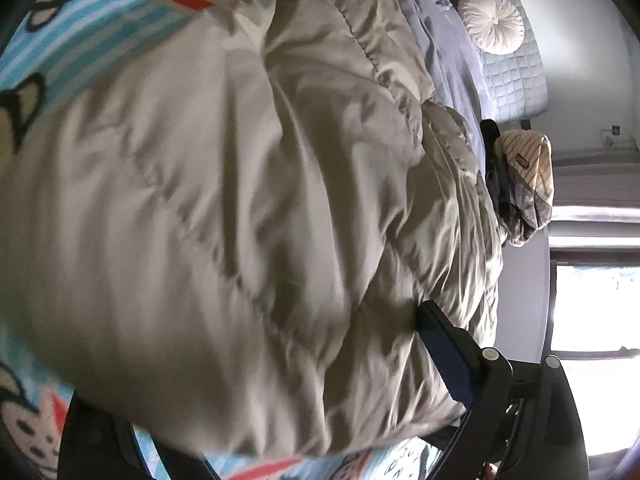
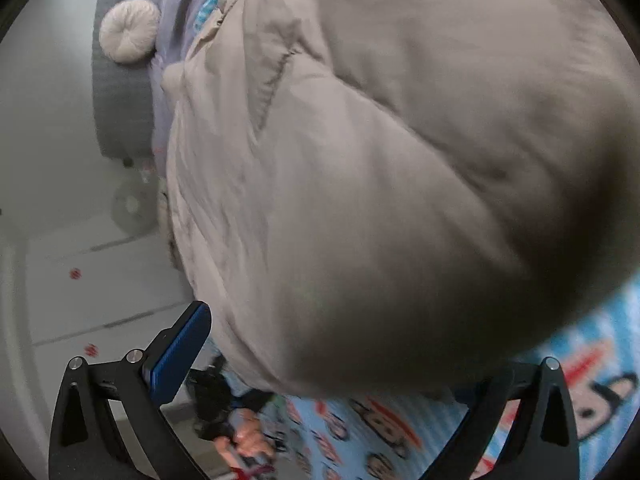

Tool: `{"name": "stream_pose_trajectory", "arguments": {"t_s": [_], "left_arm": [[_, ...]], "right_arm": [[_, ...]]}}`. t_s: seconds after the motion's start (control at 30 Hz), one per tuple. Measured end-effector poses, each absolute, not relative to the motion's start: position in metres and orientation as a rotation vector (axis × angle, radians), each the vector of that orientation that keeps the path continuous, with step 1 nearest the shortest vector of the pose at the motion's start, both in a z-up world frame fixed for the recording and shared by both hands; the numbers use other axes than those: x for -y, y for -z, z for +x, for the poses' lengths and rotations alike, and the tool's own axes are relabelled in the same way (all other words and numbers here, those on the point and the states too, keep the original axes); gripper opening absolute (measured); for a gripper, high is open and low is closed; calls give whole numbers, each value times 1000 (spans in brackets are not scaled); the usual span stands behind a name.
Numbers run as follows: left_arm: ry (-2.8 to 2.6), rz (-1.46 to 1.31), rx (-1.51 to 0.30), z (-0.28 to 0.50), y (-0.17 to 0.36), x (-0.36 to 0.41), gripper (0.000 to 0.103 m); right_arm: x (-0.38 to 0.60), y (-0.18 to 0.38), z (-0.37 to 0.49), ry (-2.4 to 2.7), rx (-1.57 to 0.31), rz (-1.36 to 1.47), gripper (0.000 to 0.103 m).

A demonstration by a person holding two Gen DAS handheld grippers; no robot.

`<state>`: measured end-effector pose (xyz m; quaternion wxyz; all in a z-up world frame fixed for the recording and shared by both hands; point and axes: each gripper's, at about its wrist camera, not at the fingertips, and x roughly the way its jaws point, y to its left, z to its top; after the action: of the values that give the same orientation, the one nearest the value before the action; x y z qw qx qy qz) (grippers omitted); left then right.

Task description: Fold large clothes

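Grey-beige puffy quilted jacket (image 1: 248, 216), shiny crinkled fabric, stitched seams across its panels, bunched and mounded in a loose heap, lying on a bed over a blue striped monkey-print sheet (image 1: 92, 36), one end trailing toward the bed's edge

A blue striped monkey-print sheet (image 1: 92, 36) covers the bed. At two o'clock in the left view lies a round white cushion (image 1: 490, 20) against a quilted headboard (image 1: 520, 76); at three o'clock, a heap of clothes (image 1: 524, 176), perhaps towels.
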<state>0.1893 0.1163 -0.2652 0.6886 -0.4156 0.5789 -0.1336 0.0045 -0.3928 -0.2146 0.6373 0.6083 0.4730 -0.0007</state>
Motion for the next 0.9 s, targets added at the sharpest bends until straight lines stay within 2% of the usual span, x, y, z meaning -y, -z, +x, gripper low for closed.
{"name": "stream_pose_trajectory", "arguments": {"t_s": [0.1, 0.13, 0.17, 0.2, 0.23, 0.27, 0.3, 0.33, 0.4, 0.5, 0.7, 0.9], "left_arm": [[252, -932, -1283, 198, 265, -109, 95], [233, -923, -1279, 198, 264, -108, 90], [221, -902, -1274, 199, 262, -106, 79], [239, -880, -1272, 202, 259, -103, 53], [254, -872, -1269, 203, 257, -102, 40], [260, -866, -1261, 200, 254, -105, 35], [275, -848, -1244, 199, 248, -104, 26], [287, -821, -1226, 198, 240, -103, 22], [301, -770, -1198, 193, 224, -102, 19], [331, -739, -1162, 184, 201, -101, 18], [373, -724, -1147, 146, 173, -109, 18], [384, -734, -1211, 72, 171, -129, 18]], "right_arm": [[391, 223, 13, 15, -1066, 1400, 103], [391, 225, 14, 22, -1062, 1411, 103], [391, 226, 13, 30, -1056, 1426, 103], [391, 225, 12, 40, -1048, 1444, 102], [392, 224, 10, 48, -1042, 1458, 101], [394, 222, 8, 61, -1041, 1472, 93], [395, 222, 6, 79, -1052, 1480, 74], [396, 223, 4, 86, -1059, 1492, 66], [397, 218, 3, 72, -1044, 1496, 41], [395, 200, 1, 45, -1032, 1429, 29], [389, 169, -26, -14, -1027, 1352, 25], [379, 159, -87, -32, -1085, 1336, 25]]}}
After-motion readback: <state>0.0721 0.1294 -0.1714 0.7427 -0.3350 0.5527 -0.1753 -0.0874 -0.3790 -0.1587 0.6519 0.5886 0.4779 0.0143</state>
